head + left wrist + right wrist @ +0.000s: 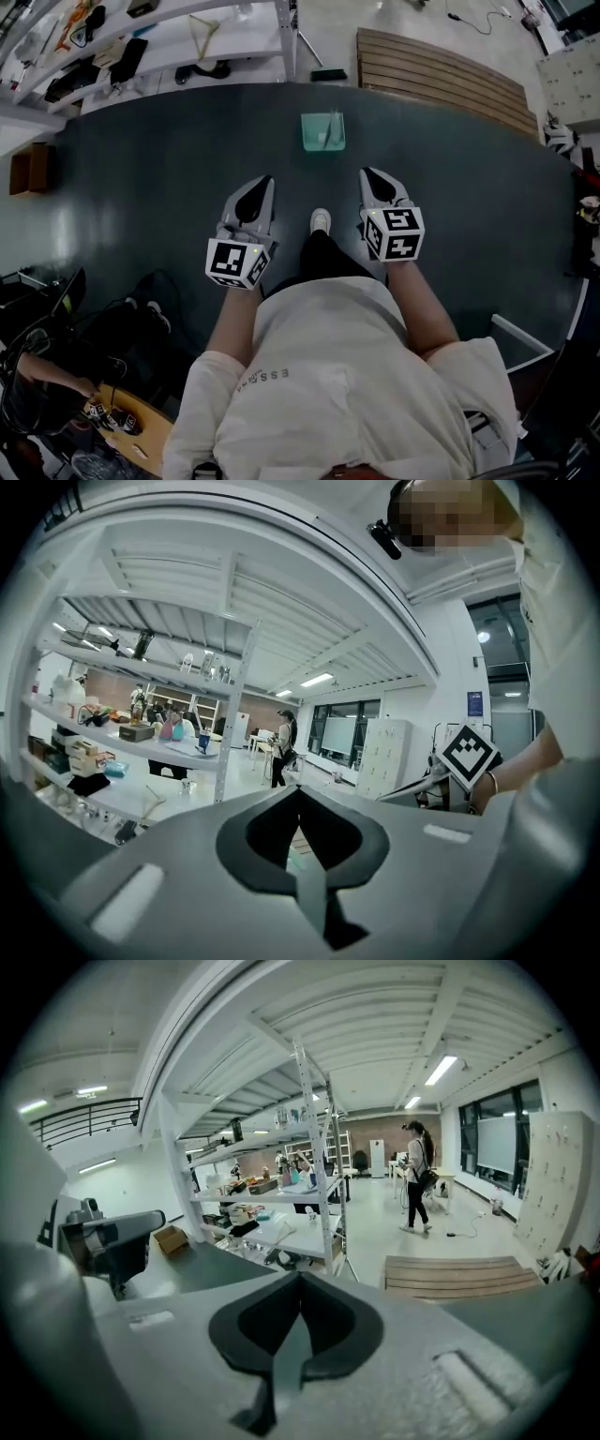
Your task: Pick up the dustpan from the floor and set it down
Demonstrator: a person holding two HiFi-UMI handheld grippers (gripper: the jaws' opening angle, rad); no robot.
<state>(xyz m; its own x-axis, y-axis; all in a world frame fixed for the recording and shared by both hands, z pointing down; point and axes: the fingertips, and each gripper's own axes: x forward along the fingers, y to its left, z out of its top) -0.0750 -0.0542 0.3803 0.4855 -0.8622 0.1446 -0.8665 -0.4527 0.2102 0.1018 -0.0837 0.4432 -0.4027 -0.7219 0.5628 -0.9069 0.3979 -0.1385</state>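
A pale green dustpan [322, 131] lies on the dark floor mat [169, 169], ahead of the person's feet. My left gripper [266, 180] and right gripper [366, 173] are held side by side in front of the body, both pointing toward the dustpan and well short of it. Each pair of jaws meets at the tip with nothing between them, as the left gripper view [298, 791] and the right gripper view [300, 1277] also show. In the two gripper views the jaws cover most of the floor ahead.
White shelving racks [187, 37] with clutter stand beyond the mat at the upper left. A slatted wooden platform [441, 75] lies at the upper right, a cardboard box [28, 169] at the left edge. Cables and gear sit at the lower left. A distant person [417, 1176] walks.
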